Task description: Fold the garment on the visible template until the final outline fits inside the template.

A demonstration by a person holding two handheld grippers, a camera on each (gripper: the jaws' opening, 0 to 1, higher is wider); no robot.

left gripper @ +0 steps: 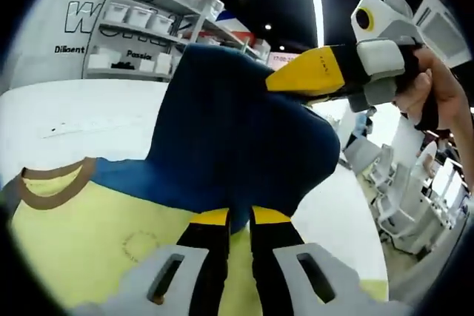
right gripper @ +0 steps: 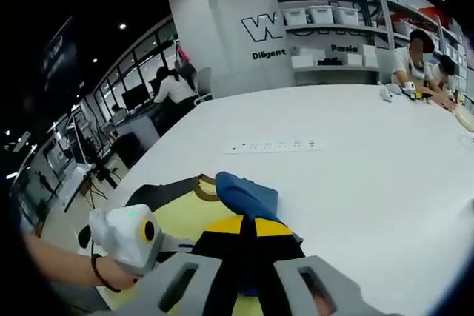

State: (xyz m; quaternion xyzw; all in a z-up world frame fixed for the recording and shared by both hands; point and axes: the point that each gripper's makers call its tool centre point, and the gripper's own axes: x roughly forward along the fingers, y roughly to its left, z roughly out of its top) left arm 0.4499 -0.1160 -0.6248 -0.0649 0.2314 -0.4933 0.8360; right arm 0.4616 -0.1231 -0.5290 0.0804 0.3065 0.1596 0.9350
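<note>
The blue garment point(left gripper: 237, 138) was lifted up off the white table point(left gripper: 67, 120), bunched into a big hanging fold in the left gripper view. The left gripper point(left gripper: 238, 221) had its yellow-and-black jaws pinched together on the fabric's lower edge, and the right gripper point(left gripper: 285, 79) came in from the upper right with its yellow tip closed on the top of the cloth, a hand point(left gripper: 437, 98) wrapped round its handle. Under the garment lay the yellow template point(left gripper: 89, 234) with a brown collar-shaped outline point(left gripper: 52, 183) drawn on it (flat on the table, partly covered by the blue cloth). In the right gripper view, the right gripper point(right gripper: 249, 236) was clamped on a blue corner point(right gripper: 244, 194) above the yellow template point(right gripper: 174, 216), and shelves point(right gripper: 333, 35) with white bins stood against the back wall
</note>
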